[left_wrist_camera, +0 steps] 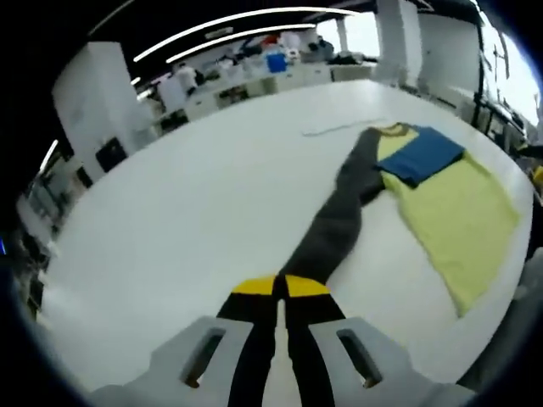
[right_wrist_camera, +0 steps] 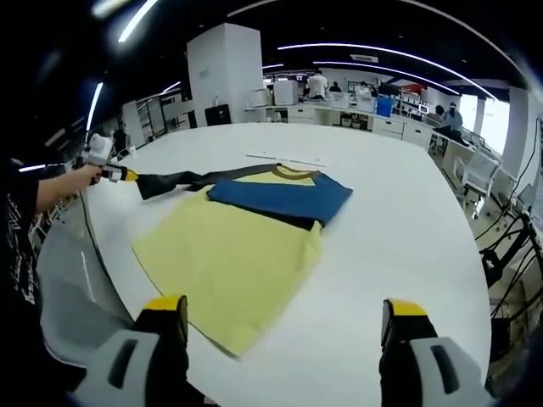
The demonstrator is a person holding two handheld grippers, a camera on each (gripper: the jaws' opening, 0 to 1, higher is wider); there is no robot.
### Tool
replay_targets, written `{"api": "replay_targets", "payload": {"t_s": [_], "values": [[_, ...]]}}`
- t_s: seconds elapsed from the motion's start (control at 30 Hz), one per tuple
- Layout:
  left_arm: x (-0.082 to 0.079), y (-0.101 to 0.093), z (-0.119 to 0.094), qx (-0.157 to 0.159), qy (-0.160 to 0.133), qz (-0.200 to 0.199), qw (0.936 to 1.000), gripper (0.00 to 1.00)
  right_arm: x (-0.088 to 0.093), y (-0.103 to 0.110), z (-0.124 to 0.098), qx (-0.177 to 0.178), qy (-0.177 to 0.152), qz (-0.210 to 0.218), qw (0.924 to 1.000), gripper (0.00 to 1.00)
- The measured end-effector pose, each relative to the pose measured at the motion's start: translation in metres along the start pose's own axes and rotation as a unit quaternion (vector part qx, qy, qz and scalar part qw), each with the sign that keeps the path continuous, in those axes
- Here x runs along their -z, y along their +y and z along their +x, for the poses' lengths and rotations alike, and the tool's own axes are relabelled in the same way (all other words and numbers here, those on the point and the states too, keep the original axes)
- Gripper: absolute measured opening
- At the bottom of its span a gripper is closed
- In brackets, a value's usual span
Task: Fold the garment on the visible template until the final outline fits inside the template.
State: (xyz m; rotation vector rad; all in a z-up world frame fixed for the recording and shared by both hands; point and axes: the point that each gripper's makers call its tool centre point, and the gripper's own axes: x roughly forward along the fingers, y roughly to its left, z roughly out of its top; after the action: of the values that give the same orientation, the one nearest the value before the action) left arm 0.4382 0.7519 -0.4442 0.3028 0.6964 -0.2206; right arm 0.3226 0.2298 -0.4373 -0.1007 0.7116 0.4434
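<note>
A wide white table (right_wrist_camera: pixel 399 220) carried the garment (right_wrist_camera: pixel 237 254), a pale yellow shirt lying flat near the table's edge, with a yellow collar and a blue sleeve (right_wrist_camera: pixel 280 197) folded across its upper chest. Its other sleeve, dark grey (left_wrist_camera: pixel 335 225), stretched out straight from the shoulder away from the body. The left gripper (left_wrist_camera: pixel 278 292) had its yellow-tipped jaws closed together on the cuff end of that dark sleeve, pulling it taut just above the table; in the right gripper view the same gripper (right_wrist_camera: pixel 110 172) showed at the far left, in a person's hand (right_wrist_camera: pixel 81 176). The right gripper (right_wrist_camera: pixel 284 318) hung over the table beside the shirt's hem, jaws spread wide and gripping nothing. A thin pale strip (right_wrist_camera: pixel 284 159) lay on the table just beyond the collar
</note>
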Motion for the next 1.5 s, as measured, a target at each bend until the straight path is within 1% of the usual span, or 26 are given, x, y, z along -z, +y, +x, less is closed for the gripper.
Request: {"api": "replay_targets", "payload": {"t_s": [0.07, 0.17, 0.27, 0.3, 0.43, 0.5, 0.57, 0.83, 1.27, 1.4, 1.5], "values": [[-0.002, 0.005, 0.003, -0.006, 0.001, 0.007, 1.0000, 0.00, 0.000, 0.000, 0.000, 0.000, 0.000, 0.001, 1.0000, 0.95], [-0.006, 0.013, 0.006, -0.017, 0.004, 0.037, 0.9991, 0.00, 0.001, -0.002, 0.000, 0.002, 0.003, 0.002, 1.0000, 0.95], [-0.009, 0.019, 0.009, -0.027, 0.004, 0.047, 0.9985, 0.00, 0.003, -0.004, 0.001, 0.004, 0.005, 0.003, 1.0000, 0.95], [-0.010, 0.026, 0.010, -0.042, 0.004, 0.049, 0.9979, 0.00, 0.003, -0.005, 0.001, 0.005, 0.007, 0.004, 1.0000, 0.95], [-0.017, 0.039, 0.013, -0.066, -0.004, 0.070, 0.9953, 0.00, 0.005, -0.007, 0.002, 0.007, 0.010, 0.006, 0.9999, 0.95], [-0.017, 0.040, 0.015, -0.069, 0.000, 0.072, 0.9950, 0.00, 0.005, -0.008, 0.002, 0.008, 0.010, 0.008, 0.9999, 0.95], [-0.010, 0.042, 0.021, -0.062, 0.016, 0.060, 0.9961, 0.00, 0.006, -0.008, 0.003, 0.009, 0.012, 0.009, 0.9998, 0.95], [0.004, 0.049, 0.035, -0.057, 0.034, 0.047, 0.9967, 0.00, 0.008, -0.009, 0.004, 0.012, 0.018, 0.010, 0.9997, 0.95], [0.013, 0.053, 0.051, -0.065, 0.042, 0.036, 0.9963, 0.00, 0.005, -0.009, 0.007, 0.015, 0.021, 0.009, 0.9996, 0.95], [0.017, 0.053, 0.057, -0.063, 0.048, 0.036, 0.9962, 0.00, 0.004, -0.008, 0.008, 0.013, 0.021, 0.008, 0.9997, 0.96], [0.022, 0.054, 0.062, -0.063, 0.054, 0.029, 0.9962, 0.00, 0.003, -0.007, 0.008, 0.011, 0.018, 0.006, 0.9998, 0.97]]}}
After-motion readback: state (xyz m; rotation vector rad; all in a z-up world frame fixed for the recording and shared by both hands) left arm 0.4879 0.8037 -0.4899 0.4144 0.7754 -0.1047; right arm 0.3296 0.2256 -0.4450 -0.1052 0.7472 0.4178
